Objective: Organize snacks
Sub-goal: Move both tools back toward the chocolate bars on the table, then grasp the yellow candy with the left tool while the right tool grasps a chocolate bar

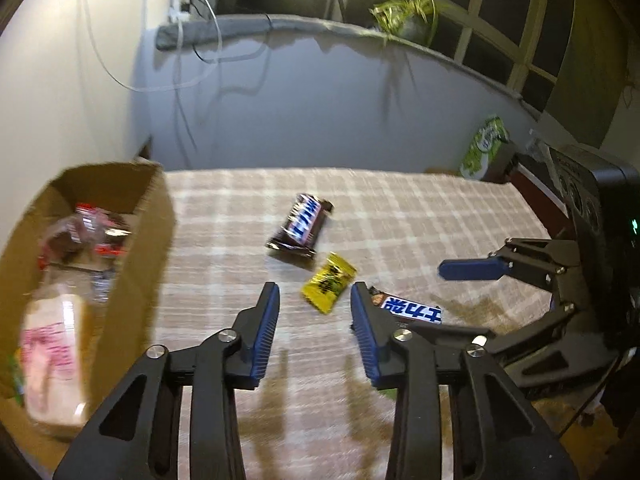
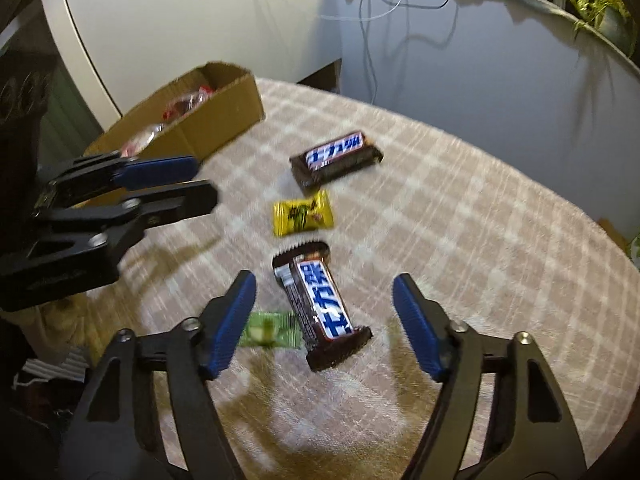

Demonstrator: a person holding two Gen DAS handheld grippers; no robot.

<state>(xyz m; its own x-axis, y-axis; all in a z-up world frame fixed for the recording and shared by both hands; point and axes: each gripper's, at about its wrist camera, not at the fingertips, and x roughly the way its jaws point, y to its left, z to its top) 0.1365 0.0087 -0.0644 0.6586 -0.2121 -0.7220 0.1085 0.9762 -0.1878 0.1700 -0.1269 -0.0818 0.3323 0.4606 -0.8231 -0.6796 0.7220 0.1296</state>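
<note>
**Snacks spread on the checked bench, both grippers empty**

At the far left stands an open cardboard box (image 1: pixel 154 240) on the checked cloth (image 1: pixel 420 216) of the bench. Inside it lie several wrapped snacks: a pale pink packet (image 1: pixel 52 356) near the front and clear wrappers with red print (image 1: pixel 94 232) further back. The details are blurred.

To the right of the box, the left gripper (image 1: pixel 315 300) hovers over the cloth with its jaws moderately apart and nothing between them. Just beyond its fingertips lies a small yellow candy (image 1: pixel 329 282). Behind the candy, a little to the left, rests a dark chocolate bar (image 1: pixel 301 226) with a blue and white label.

Further right, the right gripper (image 2: pixel 324 292) is spread wide and holds nothing. A second chocolate bar (image 2: pixel 322 308) lies on the cloth between its two fingers, apart from both of them. A small green candy (image 2: pixel 272 330) lies just beside the bar, partly hidden behind the left finger (image 2: pixel 230 324).

On the ledge at the far right stands a potted plant (image 1: pixel 408 14), and near the bench corner a green and white packet (image 1: pixel 482 148)
</note>
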